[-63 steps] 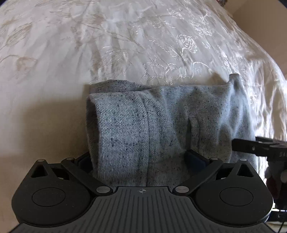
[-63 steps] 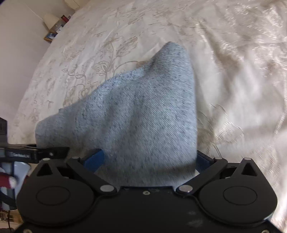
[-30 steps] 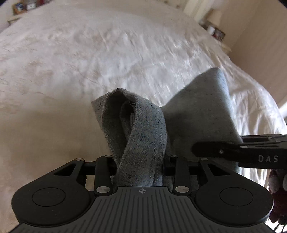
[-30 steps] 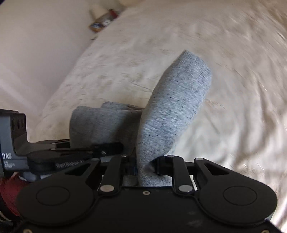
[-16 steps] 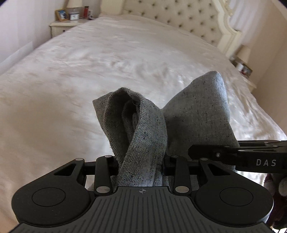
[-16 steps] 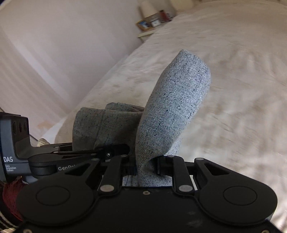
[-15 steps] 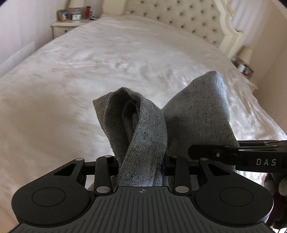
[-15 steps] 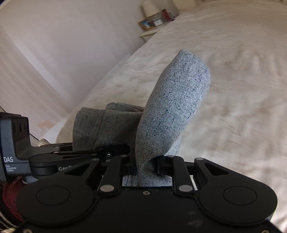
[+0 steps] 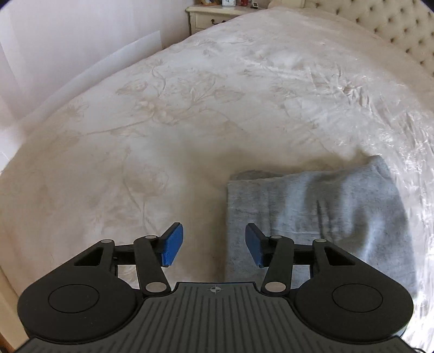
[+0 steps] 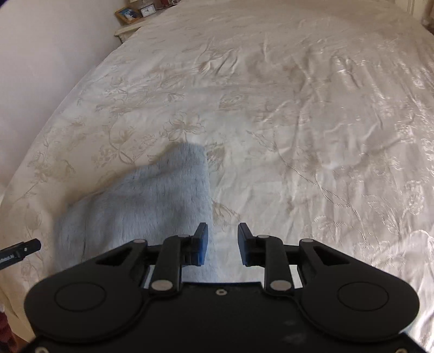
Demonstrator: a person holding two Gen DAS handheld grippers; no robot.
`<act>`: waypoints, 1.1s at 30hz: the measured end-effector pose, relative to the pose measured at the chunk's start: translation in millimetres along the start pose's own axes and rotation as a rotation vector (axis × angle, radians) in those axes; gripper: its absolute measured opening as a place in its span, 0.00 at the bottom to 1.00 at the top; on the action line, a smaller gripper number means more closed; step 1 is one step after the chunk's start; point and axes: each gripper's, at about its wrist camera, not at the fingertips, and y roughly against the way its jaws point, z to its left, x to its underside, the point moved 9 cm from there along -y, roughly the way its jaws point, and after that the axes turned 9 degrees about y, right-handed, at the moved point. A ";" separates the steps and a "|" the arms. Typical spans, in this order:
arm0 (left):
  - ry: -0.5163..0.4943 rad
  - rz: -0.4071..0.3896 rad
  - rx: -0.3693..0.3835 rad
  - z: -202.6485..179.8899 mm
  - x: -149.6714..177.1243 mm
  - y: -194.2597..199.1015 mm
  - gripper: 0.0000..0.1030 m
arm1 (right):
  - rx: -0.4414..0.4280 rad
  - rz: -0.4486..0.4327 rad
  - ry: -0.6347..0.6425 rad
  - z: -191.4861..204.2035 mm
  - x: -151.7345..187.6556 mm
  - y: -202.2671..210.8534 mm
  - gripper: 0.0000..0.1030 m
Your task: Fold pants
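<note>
A: Grey knit pants (image 9: 320, 217) lie on the bed (image 9: 190, 114) as one compact bundle, several layers stacked, near the foot edge. One bed, cream floral cover; everything else placed off it.

B: Progress?

A: Folding looks essentially done, judging by the squared shape. Perhaps a smoothing pass left; the far corner (image 10: 190, 154) pokes out a little in the right wrist view.

B: Count?

A: One pair of pants. One nightstand (image 9: 214, 16) beside the bed's head end, small items on top, too small to count. Two grippers.

B: Their state?

A: Left gripper (image 9: 213, 248) jaws spread wide, nothing between them, hovering above the bed just beside the bundle's left edge. Right gripper (image 10: 222, 244) jaws apart, narrower gap, empty, over the bundle's right edge.
</note>
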 end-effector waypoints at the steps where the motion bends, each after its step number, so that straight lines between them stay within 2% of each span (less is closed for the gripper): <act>1: 0.004 -0.002 0.020 -2.2 -0.2 0.9 0.47 | -0.009 -0.009 0.007 6.1 -0.6 1.5 0.28; 5: -0.048 -0.035 0.104 -21.3 -4.5 6.7 0.48 | -0.084 -0.024 0.058 43.6 5.8 -5.1 0.28; 8: -0.080 -0.014 0.149 -40.0 6.2 0.3 0.48 | -0.114 0.018 0.110 61.3 26.8 -9.6 0.28; 11: -0.118 0.044 0.111 -40.9 30.7 -18.4 0.49 | -0.103 0.108 0.108 64.8 55.9 -26.4 0.28; 13: -0.129 0.099 0.071 -32.4 49.6 -31.4 0.53 | -0.082 0.159 0.095 58.8 76.6 -37.5 0.28; 16: -0.128 0.107 0.086 -25.1 56.7 -29.5 0.55 | -0.085 0.185 0.065 55.1 86.6 -36.9 0.27; 18: -0.139 0.091 0.096 -27.4 46.5 -20.8 0.54 | -0.081 0.164 0.076 56.6 76.4 -29.8 0.28; 21: -0.140 0.018 0.125 -35.1 18.3 -11.8 0.54 | -0.095 0.031 0.123 67.1 42.6 -8.7 0.30; 24: -0.118 -0.023 0.145 -45.2 -6.2 -14.3 0.54 | -0.130 -0.049 0.161 80.4 6.3 -10.9 0.30; 27: -0.089 -0.020 0.119 -43.8 -14.5 -34.5 0.54 | -0.151 -0.051 0.161 86.3 -21.5 -35.1 0.30; 30: -0.061 0.023 0.067 -31.0 -11.1 -59.5 0.56 | -0.150 -0.041 0.187 91.2 -37.2 -61.3 0.30; 33: 0.014 0.043 0.098 -20.7 -6.2 -67.1 0.62 | -0.106 -0.012 0.190 82.7 -54.1 -94.2 0.30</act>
